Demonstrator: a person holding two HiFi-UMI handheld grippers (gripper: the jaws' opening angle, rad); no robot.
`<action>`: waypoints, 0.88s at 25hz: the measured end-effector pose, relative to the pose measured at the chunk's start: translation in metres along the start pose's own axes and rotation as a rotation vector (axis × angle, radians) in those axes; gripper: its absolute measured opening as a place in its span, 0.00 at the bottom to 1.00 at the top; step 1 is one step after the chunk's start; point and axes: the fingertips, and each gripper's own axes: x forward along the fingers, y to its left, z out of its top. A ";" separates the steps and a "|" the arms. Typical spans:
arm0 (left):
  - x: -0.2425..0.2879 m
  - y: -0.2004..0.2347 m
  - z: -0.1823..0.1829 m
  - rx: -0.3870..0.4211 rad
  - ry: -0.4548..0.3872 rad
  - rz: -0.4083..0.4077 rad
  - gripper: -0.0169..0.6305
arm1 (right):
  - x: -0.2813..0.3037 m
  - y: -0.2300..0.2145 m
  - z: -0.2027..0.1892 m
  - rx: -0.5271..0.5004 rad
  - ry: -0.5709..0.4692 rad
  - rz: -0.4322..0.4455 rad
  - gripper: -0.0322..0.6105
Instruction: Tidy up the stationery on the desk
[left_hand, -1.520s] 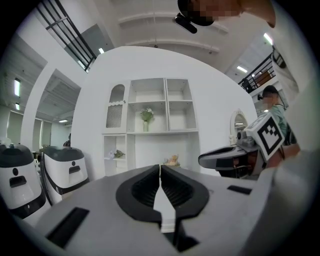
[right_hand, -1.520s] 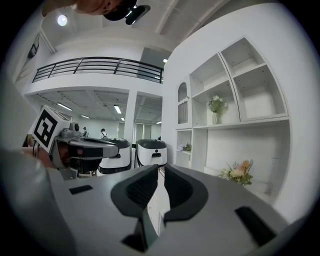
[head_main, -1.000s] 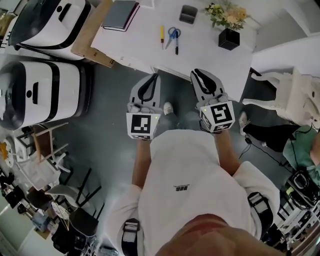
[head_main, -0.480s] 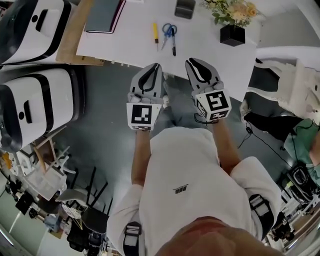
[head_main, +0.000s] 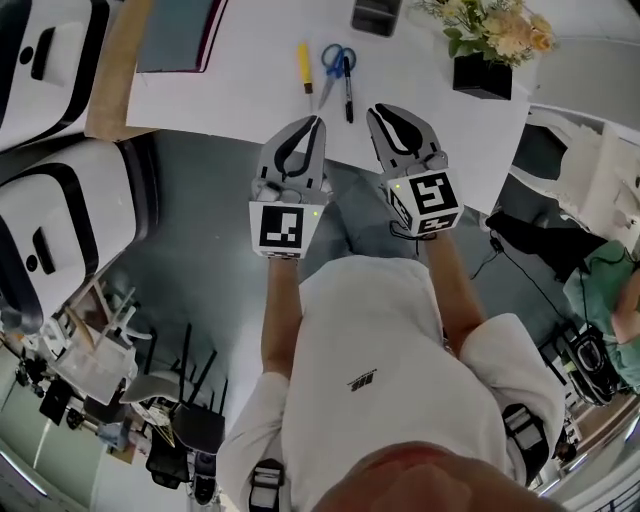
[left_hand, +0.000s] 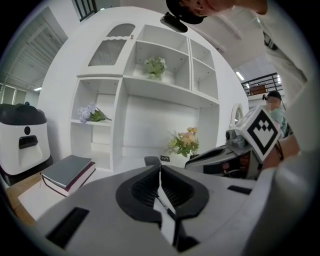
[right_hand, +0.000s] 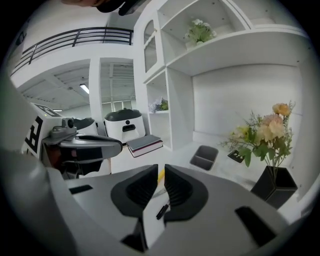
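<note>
Upper middle of the head view, on the white desk: yellow cutter, blue-handled scissors and black pen lie side by side, untouched. A grey tray sits just beyond them at the top edge. Left gripper and right gripper hover over the desk's near edge, short of the items. Each has its jaws nearly together with nothing between. Approach step, by my reading. The next move calls for spreading one pair of jaws, reaching forward and squaring across the pen's barrel.

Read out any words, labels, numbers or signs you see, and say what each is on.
No text here can be read.
Dark print on the white shirt: too small to read.
Marker cubes on the left gripper and right gripper: square patterns only, no letters.
</note>
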 end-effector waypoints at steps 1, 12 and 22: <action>0.007 0.003 -0.003 0.001 0.005 -0.004 0.03 | 0.007 -0.003 -0.003 0.004 0.010 0.000 0.08; 0.067 0.030 -0.040 -0.002 0.082 -0.063 0.03 | 0.076 -0.037 -0.039 0.054 0.126 0.003 0.10; 0.106 0.044 -0.062 -0.003 0.121 -0.105 0.03 | 0.130 -0.050 -0.067 0.061 0.226 0.019 0.14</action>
